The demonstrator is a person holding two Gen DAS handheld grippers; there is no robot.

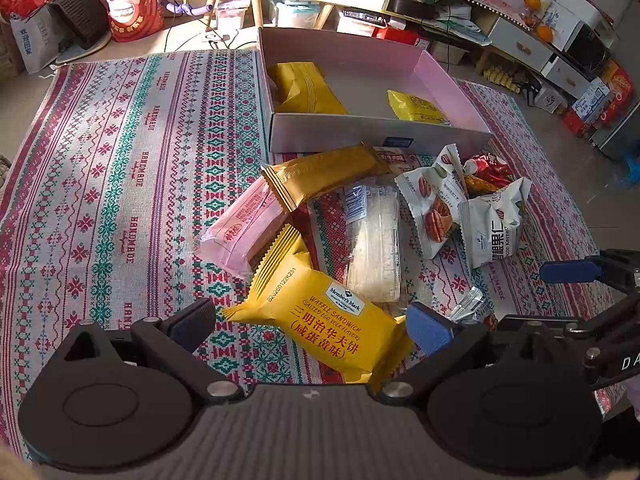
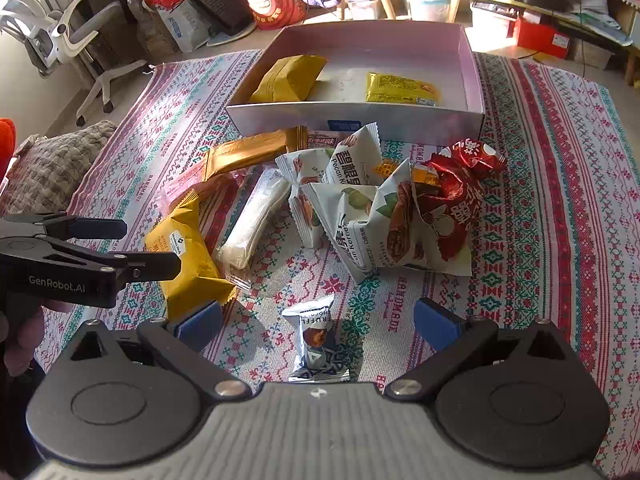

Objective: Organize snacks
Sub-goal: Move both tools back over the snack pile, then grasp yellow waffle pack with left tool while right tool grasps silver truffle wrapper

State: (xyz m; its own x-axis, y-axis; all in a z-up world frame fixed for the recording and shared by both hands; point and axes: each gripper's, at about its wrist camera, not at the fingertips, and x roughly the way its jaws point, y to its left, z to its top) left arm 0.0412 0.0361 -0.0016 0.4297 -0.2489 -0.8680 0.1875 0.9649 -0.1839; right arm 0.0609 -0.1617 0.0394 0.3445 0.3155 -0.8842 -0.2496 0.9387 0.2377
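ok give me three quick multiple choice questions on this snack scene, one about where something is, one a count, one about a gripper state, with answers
1. Where does the small truffle packet lie?
A. inside the box
B. on the patterned cloth, between the right gripper's fingers
C. on top of the pecan packets

2. How many snacks are inside the box?
A. none
B. two
C. five

3. How does the left gripper stand?
A. open, around the yellow waffle sandwich packet
B. shut on a pink packet
C. shut and empty

Answers:
1. B: the right wrist view shows it on the cloth, in the gap of the open right gripper.
2. B: a mustard packet and a flat yellow packet lie in it.
3. A: its fingers are spread either side of the waffle sandwich packet.
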